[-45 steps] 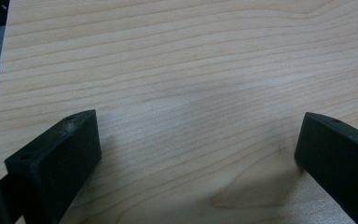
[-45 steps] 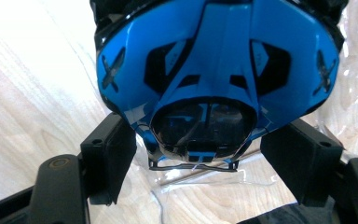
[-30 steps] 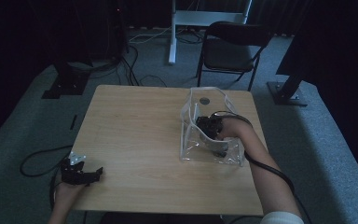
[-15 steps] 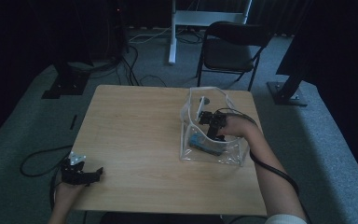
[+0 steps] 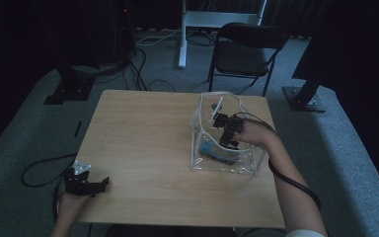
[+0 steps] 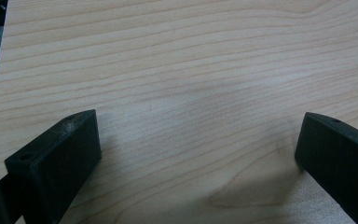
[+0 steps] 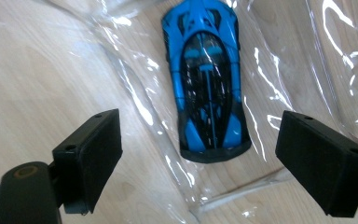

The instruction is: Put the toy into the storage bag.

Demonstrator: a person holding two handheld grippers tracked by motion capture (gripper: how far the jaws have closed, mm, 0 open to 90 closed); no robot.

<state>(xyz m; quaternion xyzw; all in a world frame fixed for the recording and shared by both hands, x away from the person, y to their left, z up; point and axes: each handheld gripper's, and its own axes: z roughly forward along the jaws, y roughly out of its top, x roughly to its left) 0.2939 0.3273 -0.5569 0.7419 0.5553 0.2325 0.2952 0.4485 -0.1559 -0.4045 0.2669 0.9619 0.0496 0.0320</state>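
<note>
A blue and black toy car (image 7: 205, 79) lies flat on the bottom of a clear plastic bag (image 5: 200, 123) standing on the wooden table (image 5: 143, 133); in the high view the car (image 5: 216, 152) is at the bag's near left. My right gripper (image 5: 228, 140) reaches down into the bag from above. Its jaws have just been opening and stand wide, with the car below and between them, untouched (image 7: 198, 154). My left gripper (image 5: 101, 183) rests at the table's near left corner, open over bare wood (image 6: 198, 154).
A black folding chair (image 5: 244, 54) stands beyond the table's far right edge. Cables (image 5: 39, 168) run over the grey floor at the left. A white desk leg (image 5: 182, 34) rises at the back.
My right gripper has risen inside the bag, and the car stays on the bag's bottom. The left hand has kept still.
</note>
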